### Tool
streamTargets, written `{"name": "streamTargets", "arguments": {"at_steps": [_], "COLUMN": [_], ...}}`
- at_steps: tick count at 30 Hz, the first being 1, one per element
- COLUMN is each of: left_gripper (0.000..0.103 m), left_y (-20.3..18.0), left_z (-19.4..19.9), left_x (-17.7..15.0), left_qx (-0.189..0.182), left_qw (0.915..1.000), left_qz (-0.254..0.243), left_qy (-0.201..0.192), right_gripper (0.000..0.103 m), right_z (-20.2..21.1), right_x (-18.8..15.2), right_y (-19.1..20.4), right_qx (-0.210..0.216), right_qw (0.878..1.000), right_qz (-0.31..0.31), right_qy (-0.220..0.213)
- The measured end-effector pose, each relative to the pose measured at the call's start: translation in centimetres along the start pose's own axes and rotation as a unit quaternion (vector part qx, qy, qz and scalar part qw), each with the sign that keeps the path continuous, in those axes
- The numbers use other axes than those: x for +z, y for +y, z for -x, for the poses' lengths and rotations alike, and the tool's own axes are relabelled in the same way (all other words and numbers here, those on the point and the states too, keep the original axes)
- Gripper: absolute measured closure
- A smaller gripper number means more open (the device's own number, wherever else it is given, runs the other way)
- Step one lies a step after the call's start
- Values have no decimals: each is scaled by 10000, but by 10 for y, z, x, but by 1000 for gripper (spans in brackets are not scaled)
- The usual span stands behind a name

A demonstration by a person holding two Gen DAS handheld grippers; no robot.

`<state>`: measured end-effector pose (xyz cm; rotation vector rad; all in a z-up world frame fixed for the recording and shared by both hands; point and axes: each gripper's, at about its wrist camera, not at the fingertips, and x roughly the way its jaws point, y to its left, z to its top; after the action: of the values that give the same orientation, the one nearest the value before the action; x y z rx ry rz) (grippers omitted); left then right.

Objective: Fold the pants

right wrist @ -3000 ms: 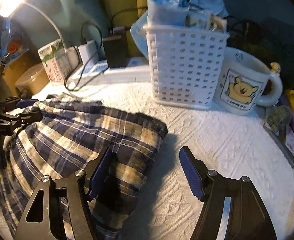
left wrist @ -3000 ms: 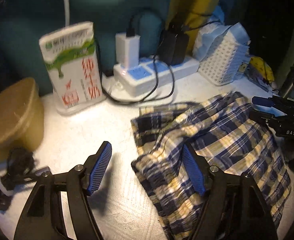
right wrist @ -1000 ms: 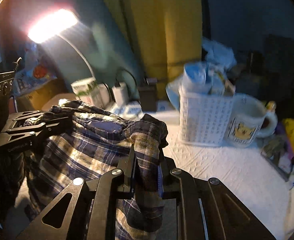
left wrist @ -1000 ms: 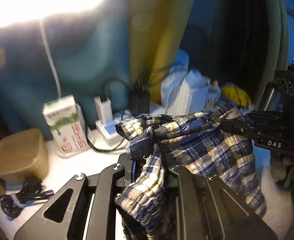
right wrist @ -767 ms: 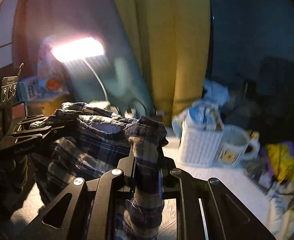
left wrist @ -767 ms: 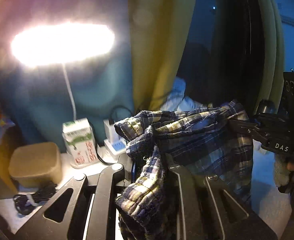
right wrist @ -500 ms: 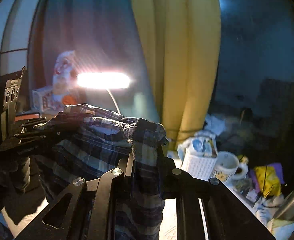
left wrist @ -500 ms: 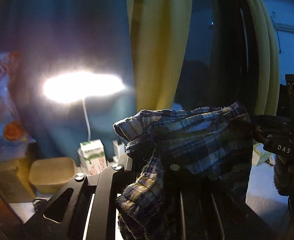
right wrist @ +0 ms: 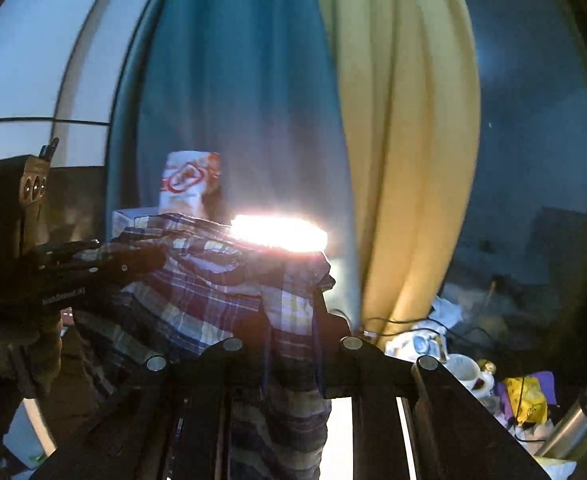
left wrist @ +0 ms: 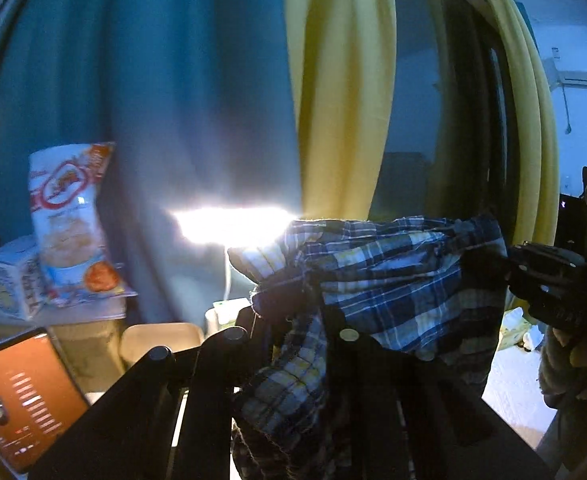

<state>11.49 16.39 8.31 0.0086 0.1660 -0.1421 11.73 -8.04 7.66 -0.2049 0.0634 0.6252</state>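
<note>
The plaid pants (left wrist: 393, 280) hang in the air, stretched between my two grippers, high above the white table. My left gripper (left wrist: 293, 312) is shut on one bunched end of the waistband. My right gripper (right wrist: 293, 312) is shut on the other end of the pants (right wrist: 197, 280), and cloth drapes down between its fingers. Each gripper shows in the other's view: the right gripper (left wrist: 509, 268) at the right edge of the left wrist view, the left gripper (right wrist: 141, 260) at the left of the right wrist view.
A bright lamp (left wrist: 229, 228) glares behind the pants in front of blue and yellow curtains (left wrist: 333, 100). A snack bag (left wrist: 69, 216), boxes and a phone screen (left wrist: 17, 396) are at left. A mug (right wrist: 467, 372) and clutter sit on the table at lower right.
Both grippers closed on the pants' ends and lifted them off the table. Over the last second they kept rising, so the table things sank low and the lamp is now level with the cloth.
</note>
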Motion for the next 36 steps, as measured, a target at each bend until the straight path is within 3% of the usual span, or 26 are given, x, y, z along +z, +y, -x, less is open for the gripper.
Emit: {"name": "streamTargets", "arguments": {"at_steps": [7, 17, 22, 36], "left_gripper": [90, 90, 90, 90], "left_y": [8, 26, 41, 88], "left_z": [67, 114, 98, 11], "left_x": [-12, -47, -63, -102], "left_qx": [355, 647, 692, 610], "left_qw": [9993, 9977, 9967, 9898], "left_qz": [-106, -117, -11, 467], "left_qy": [-91, 182, 413, 1203], "right_gripper": [87, 87, 87, 87], "right_z": [20, 31, 9, -101], "right_x": [0, -25, -37, -75], "right_y": [43, 105, 114, 112], "right_qx": [396, 790, 825, 629], "right_qw": [9991, 9969, 9961, 9911], "right_qz": [57, -21, -87, -326], "right_qy": [-101, 41, 297, 1126]}}
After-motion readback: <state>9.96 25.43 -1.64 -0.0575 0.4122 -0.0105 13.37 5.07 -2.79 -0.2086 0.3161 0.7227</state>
